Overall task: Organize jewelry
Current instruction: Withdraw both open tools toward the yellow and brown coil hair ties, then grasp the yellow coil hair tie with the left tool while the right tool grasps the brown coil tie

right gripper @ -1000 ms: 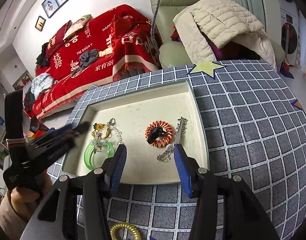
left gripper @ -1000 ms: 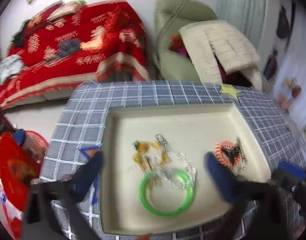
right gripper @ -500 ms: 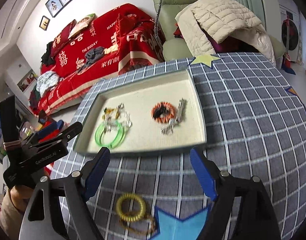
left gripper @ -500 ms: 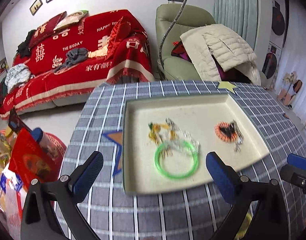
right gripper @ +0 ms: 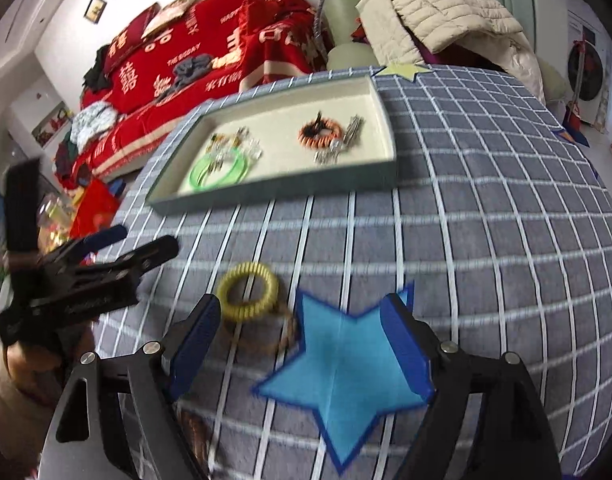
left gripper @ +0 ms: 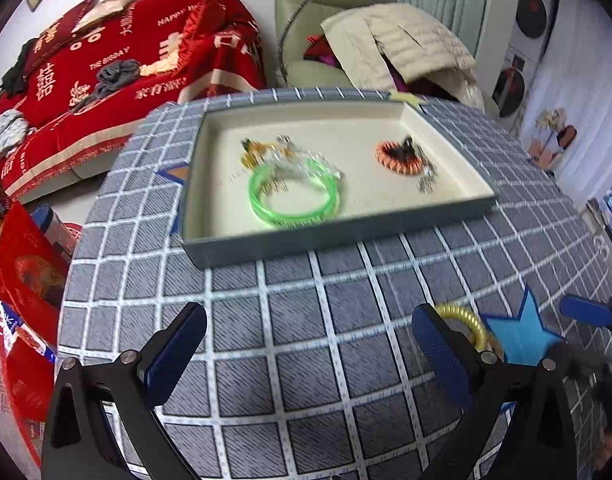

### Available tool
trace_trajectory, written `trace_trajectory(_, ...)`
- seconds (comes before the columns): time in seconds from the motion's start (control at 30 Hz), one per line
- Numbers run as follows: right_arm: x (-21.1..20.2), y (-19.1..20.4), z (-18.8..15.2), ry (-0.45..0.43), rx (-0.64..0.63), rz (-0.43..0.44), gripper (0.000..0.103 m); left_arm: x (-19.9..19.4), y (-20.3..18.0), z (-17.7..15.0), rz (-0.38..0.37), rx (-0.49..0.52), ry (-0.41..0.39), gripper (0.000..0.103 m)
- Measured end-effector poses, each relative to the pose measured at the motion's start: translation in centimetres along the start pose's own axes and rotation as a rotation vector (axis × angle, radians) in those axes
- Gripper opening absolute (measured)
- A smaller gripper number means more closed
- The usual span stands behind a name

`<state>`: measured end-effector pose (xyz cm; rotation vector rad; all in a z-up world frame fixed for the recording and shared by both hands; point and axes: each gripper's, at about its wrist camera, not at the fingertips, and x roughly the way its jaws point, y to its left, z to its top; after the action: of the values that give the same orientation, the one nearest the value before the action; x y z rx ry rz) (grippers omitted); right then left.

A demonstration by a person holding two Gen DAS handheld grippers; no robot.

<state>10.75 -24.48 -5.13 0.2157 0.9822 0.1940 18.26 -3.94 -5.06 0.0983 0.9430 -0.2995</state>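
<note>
A shallow cream tray (left gripper: 265, 236) (right gripper: 273, 188) sits on the grey checked tablecloth. In it lie a green bangle (left gripper: 293, 196) (right gripper: 219, 168), a silver chain with yellow charms (left gripper: 265, 148), an orange coil hair tie with a black clip (left gripper: 398, 154) (right gripper: 320, 134) and a silver clip (right gripper: 352, 132). A yellow coil hair tie (right gripper: 247, 290) (left gripper: 466, 320) and a brown bracelet (right gripper: 283, 334) lie on the cloth, close in front of my right gripper (right gripper: 301, 344). Both grippers are open and empty. My left gripper (left gripper: 306, 354) hovers over bare cloth; it also shows in the right wrist view (right gripper: 117, 240).
A blue felt star (right gripper: 346, 376) (left gripper: 520, 334) lies on the cloth between my right fingers. A yellow star (right gripper: 402, 70) sits past the tray's far corner. Beyond the table are a red-covered sofa (left gripper: 117, 68) and a green armchair with a beige jacket (left gripper: 394, 40).
Both grippers have pulled back from the tray toward the table's near side and dropped lower. The right gripper has opened wider. The yellow hair tie and blue star have come into view.
</note>
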Motion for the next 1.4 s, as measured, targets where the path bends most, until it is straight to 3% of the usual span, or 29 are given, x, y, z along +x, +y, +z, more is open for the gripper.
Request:
trace_trajectory(0.3,-0.9,2.8,-4.8,0.065,-0.087,0.058,0.084,1.0,-1.9,-0.1,-0.054,0.036,0.045,0.103)
trace_trajectory(0.43,-0.7,4.6,-6.2,0.085,-0.143,0.066,0.083,1.9,-3.1,-0.2,-0.032,0.077,0.069,0.103)
trace_trajectory(0.6,-0.3,6.1,-7.6,0.107,-0.203,0.052,0.070,2.6,-3.3,-0.6,-0.002,0.074,0.094,0.103)
trace_trajectory(0.77,0.3,6.5,-8.7,0.134,-0.230,0.032,0.049,2.7,-3.2,-0.8,0.013,0.068,0.096,0.103)
trace_trajectory(1.1,0.4,8.6,-10.4,0.113,-0.399,-0.091,0.047,2.7,-4.4,-1.1,0.062,0.128,0.079,0.103)
trace_trajectory(1.23,0.2,8.6,-10.6,0.116,-0.399,-0.085,0.043,2.1,-4.9,-1.2,0.036,0.159,0.074,0.103)
trace_trajectory(1.4,0.2,8.9,-10.6,0.121,-0.409,-0.080,0.034,1.5,-6.2,-1.5,0.003,0.215,0.061,0.075)
